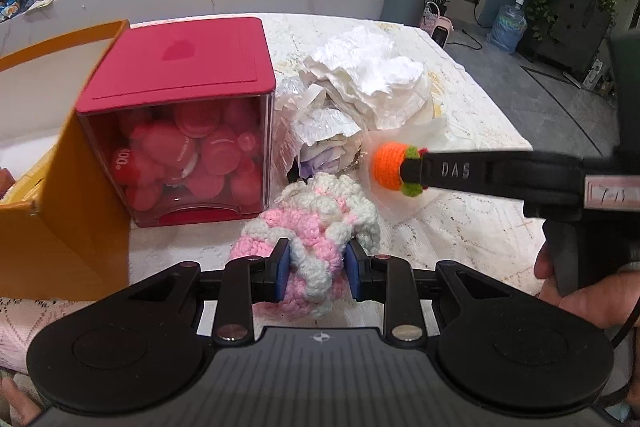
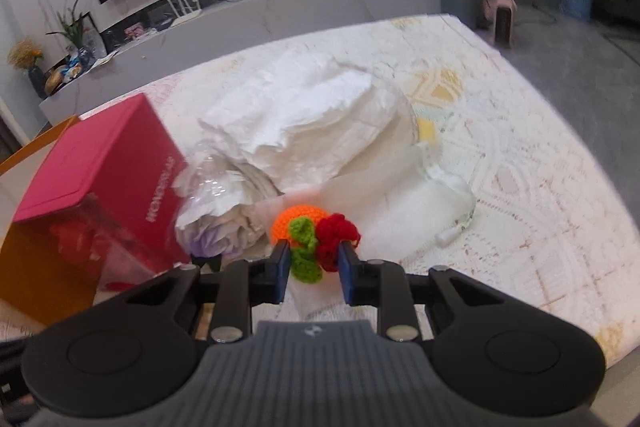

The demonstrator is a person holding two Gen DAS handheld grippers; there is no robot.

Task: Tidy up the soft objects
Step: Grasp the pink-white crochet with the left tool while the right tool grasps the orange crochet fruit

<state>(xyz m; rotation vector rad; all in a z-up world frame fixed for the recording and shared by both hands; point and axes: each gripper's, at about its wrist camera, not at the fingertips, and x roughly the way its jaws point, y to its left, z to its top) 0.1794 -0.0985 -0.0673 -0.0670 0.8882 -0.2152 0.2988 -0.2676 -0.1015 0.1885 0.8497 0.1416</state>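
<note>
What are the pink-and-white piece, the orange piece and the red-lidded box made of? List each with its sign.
Pink-and-white piece: crocheted yarn, matte; thick looped stitches show.
Orange piece: crocheted yarn too, with green and red knitted bits.
Red-lidded box: probably plastic; smooth lid with a faint sheen, clear glossy walls showing the red contents.

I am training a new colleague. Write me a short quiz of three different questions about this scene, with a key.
1. True or false: the red box is open at the top.
2. What does the left gripper hold?
A. white paper
B. pink and white crochet piece
C. orange box
3. Fill in: the right gripper is closed on a small ____ crochet fruit with green leaves.

Key
1. False; its lid is on.
2. B, the pink and white crochet piece.
3. orange
</note>
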